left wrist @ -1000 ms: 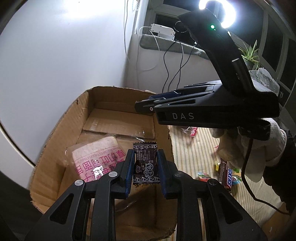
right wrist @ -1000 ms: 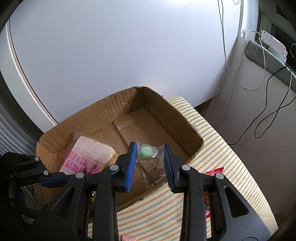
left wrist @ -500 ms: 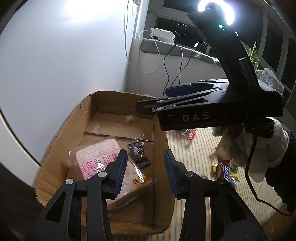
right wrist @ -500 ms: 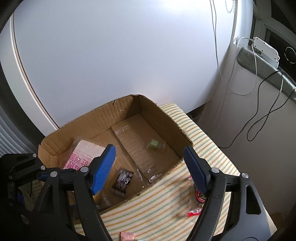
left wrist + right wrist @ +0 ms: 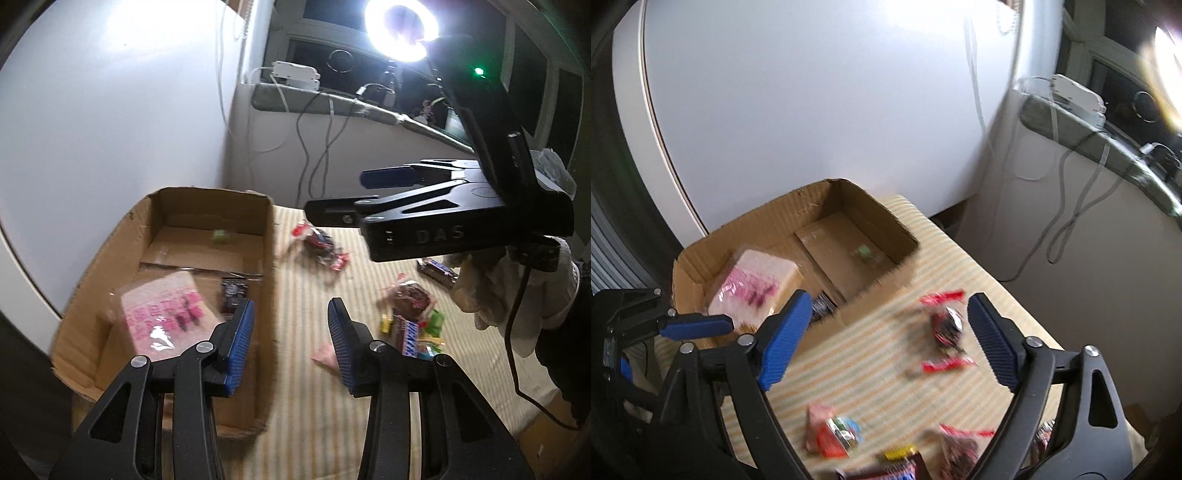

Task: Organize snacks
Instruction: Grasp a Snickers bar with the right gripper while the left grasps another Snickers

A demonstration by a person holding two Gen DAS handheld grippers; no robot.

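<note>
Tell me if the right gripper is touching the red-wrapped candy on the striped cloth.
Apart. The right wrist view shows the right gripper open, its jaws having just opened, with bare cloth between each pad and the red-wrapped candy.

A plain white wall stands at left. At far right, a bright ring light glares before a dark window, above a grey ledge with trailing cables.

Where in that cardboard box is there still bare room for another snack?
The box floor is bare at the far end, around the small green candy. The near end is crowded by the pink-printed packet and the dark wrapper beside it.
</note>
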